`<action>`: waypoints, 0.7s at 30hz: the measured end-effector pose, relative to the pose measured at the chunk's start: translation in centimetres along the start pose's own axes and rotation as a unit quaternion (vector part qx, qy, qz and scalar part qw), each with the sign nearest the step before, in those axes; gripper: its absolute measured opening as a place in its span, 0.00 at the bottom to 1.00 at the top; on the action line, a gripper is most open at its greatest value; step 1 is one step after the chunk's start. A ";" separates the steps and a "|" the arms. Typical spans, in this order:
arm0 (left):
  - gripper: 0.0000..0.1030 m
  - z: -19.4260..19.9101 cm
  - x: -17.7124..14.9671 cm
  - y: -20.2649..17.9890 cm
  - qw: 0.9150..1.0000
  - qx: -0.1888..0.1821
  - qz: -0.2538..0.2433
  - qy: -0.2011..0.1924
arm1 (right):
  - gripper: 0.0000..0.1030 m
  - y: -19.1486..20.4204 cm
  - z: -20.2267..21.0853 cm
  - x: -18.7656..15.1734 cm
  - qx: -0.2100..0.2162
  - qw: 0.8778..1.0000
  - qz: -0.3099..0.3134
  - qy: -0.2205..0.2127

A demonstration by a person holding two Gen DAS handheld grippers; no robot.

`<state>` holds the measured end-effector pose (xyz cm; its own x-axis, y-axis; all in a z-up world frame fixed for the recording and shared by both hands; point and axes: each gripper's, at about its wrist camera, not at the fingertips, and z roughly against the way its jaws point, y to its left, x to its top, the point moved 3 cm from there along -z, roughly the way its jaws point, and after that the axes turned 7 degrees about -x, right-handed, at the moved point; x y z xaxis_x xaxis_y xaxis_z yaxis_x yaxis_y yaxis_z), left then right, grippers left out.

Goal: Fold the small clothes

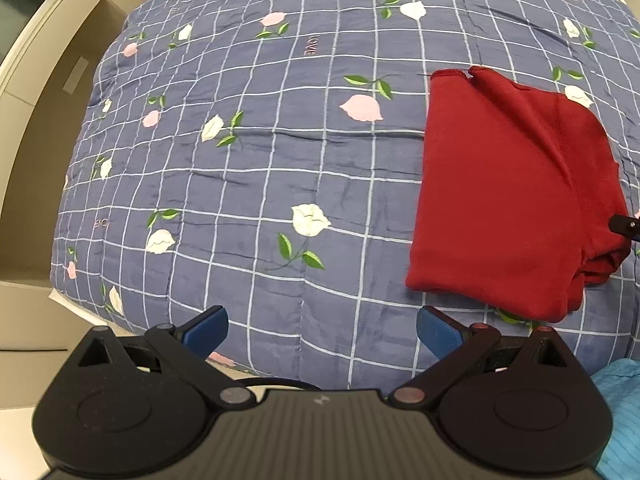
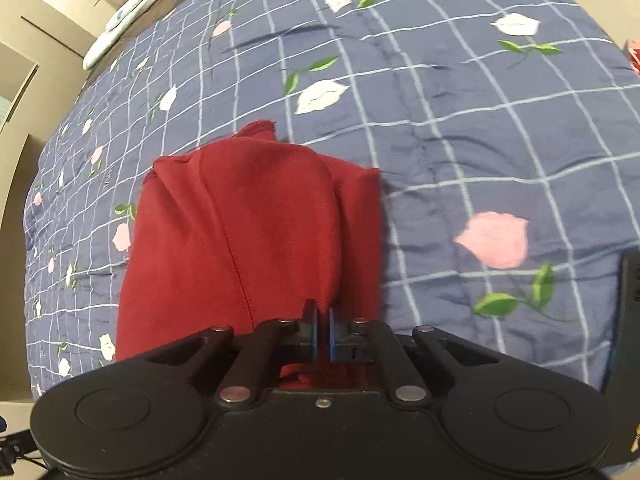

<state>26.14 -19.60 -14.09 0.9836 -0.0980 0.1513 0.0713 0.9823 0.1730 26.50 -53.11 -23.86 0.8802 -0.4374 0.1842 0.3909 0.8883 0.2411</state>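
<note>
A dark red garment (image 1: 508,196) lies folded on the right side of the blue checked flower quilt (image 1: 280,160). My left gripper (image 1: 322,332) hovers open over bare quilt, left of and nearer than the garment, with nothing between its blue pads (image 1: 208,330). In the right wrist view the red garment (image 2: 240,240) fills the middle. My right gripper (image 2: 322,328) is shut on a raised fold of the garment's near edge. A black tip of the right gripper (image 1: 624,226) shows at the garment's right edge in the left wrist view.
A light blue cloth (image 1: 618,404) lies at the near right corner. A cardboard box (image 1: 52,92) stands beyond the quilt's left edge. A patterned white and teal cloth (image 2: 132,12) lies at the bed's far end. The quilt (image 2: 480,120) spreads wide to the right.
</note>
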 end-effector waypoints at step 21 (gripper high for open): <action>0.99 -1.2 0.8 -0.2 1.000 -0.014 -0.014 0.007 | 0.15 -1.4 -0.7 -0.8 -0.007 0.999 -0.041 0.020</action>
<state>27.13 -19.65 -15.18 0.9834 -0.1243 0.1322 0.1040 0.9831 0.1506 25.41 -53.94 -24.97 0.8551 -0.5031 0.1252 0.4659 0.8516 0.2403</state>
